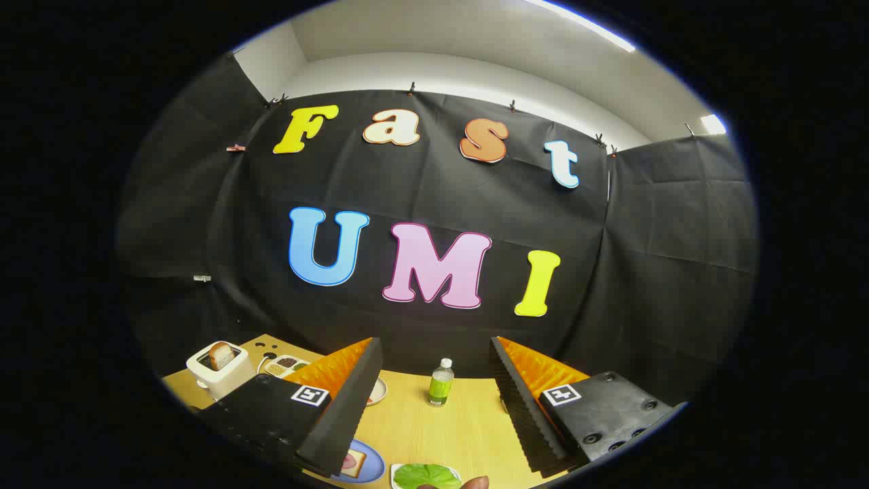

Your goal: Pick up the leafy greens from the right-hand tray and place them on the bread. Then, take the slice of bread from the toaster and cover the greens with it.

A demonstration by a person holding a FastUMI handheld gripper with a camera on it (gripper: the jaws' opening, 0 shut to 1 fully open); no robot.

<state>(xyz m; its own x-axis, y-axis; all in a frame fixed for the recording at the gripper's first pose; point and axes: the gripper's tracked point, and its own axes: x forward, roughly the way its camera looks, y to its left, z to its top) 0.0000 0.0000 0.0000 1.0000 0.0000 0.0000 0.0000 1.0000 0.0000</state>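
Note:
My gripper [434,367] is held high above the wooden table [448,435], open, with nothing between its fingers. Low between the fingers, a leafy green [426,475] lies on a white tray [400,470]. Just left of it, by the left finger, a bread slice with a pink topping [353,463] rests on a blue plate [372,471]. A white toaster [218,370] stands at the table's far left corner, with a brown bread slice [220,355] sticking up out of its slot.
A small bottle with a green label [440,384] stands mid-table beyond the fingers. A divided tray of foods [285,365] sits right of the toaster. A small dish [377,392] peeks out beside the left finger. A fingertip [475,483] shows by the greens tray.

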